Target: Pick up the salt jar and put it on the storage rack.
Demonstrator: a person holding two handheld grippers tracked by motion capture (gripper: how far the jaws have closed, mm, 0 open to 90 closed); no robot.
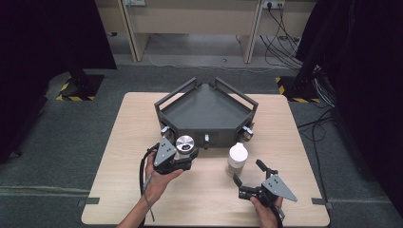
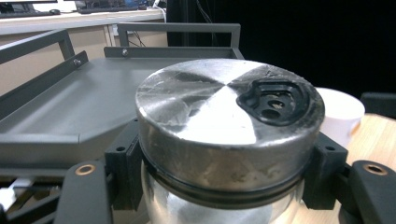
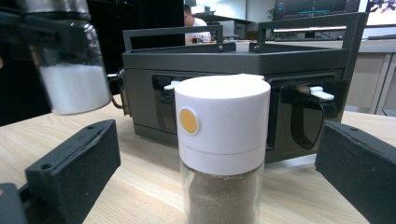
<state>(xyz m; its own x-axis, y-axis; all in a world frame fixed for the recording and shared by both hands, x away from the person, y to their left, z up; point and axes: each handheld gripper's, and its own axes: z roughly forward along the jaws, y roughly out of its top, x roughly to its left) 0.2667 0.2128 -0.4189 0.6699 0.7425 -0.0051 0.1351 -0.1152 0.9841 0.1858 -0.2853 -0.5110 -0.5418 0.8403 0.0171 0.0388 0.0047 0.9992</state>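
Note:
A glass jar with a brushed metal lid (image 1: 185, 144) (image 2: 224, 112) holds white powder. My left gripper (image 1: 186, 154) (image 2: 224, 186) is shut on it just below the lid, with one pad (image 2: 123, 172) pressing each side. In the right gripper view the jar (image 3: 70, 70) hangs above the tabletop at upper left. A second jar with a white cap (image 1: 237, 156) (image 3: 222, 121) (image 2: 341, 112) holds brown powder and stands on the table. My right gripper (image 1: 248, 172) (image 3: 217, 177) is open, and this jar stands just ahead of its fingers (image 3: 74, 163), untouched.
A dark corner-shaped metal rack (image 1: 206, 111) (image 2: 70, 107) (image 3: 233, 60) with raised rails stands at mid-table behind both jars, with clips on its front faces. The wooden table (image 1: 142, 199) has bare room front left. Cables (image 1: 285, 42) lie on the floor at far right.

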